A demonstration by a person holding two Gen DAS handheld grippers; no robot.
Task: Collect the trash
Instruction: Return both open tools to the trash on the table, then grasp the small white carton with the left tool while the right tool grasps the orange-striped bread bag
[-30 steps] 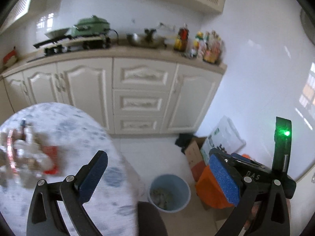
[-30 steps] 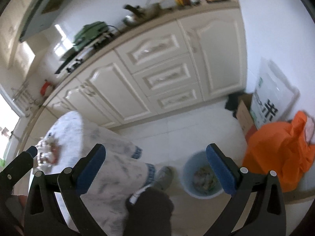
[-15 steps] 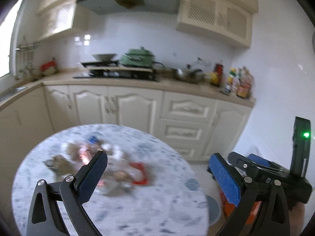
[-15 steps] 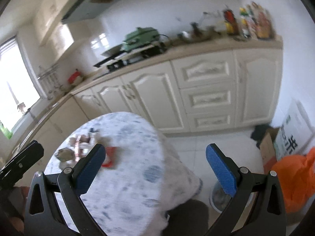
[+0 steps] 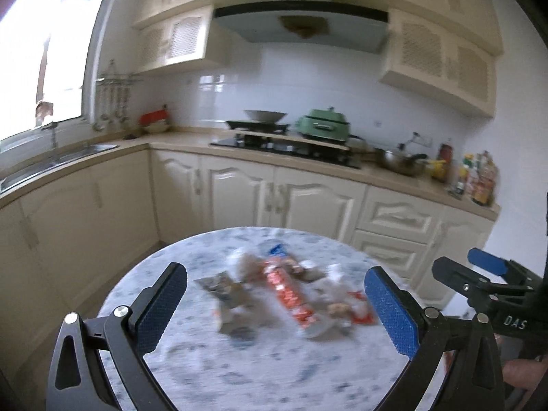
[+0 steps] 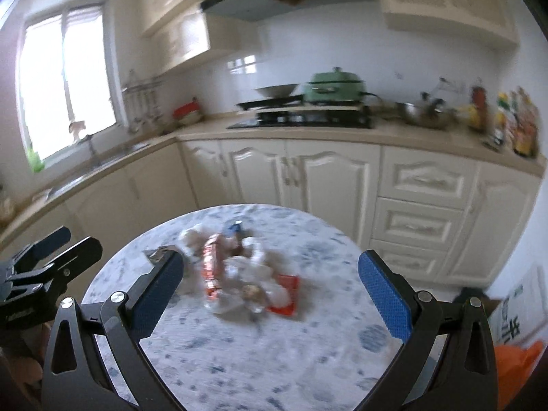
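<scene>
both your left gripper (image 5: 274,308) and right gripper (image 6: 270,291) are spread wide and empty. the trash pile (image 5: 284,294) sits mid-frame on the round table (image 5: 239,376); overlapping wrappers may scatter when you pinch.

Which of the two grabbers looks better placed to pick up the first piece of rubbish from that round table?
Probably the left gripper: its open jaws frame the trash pile almost centrally. The right gripper, also open and empty, has the pile toward its left finger. The difference is slight; both views are blurred.
</scene>
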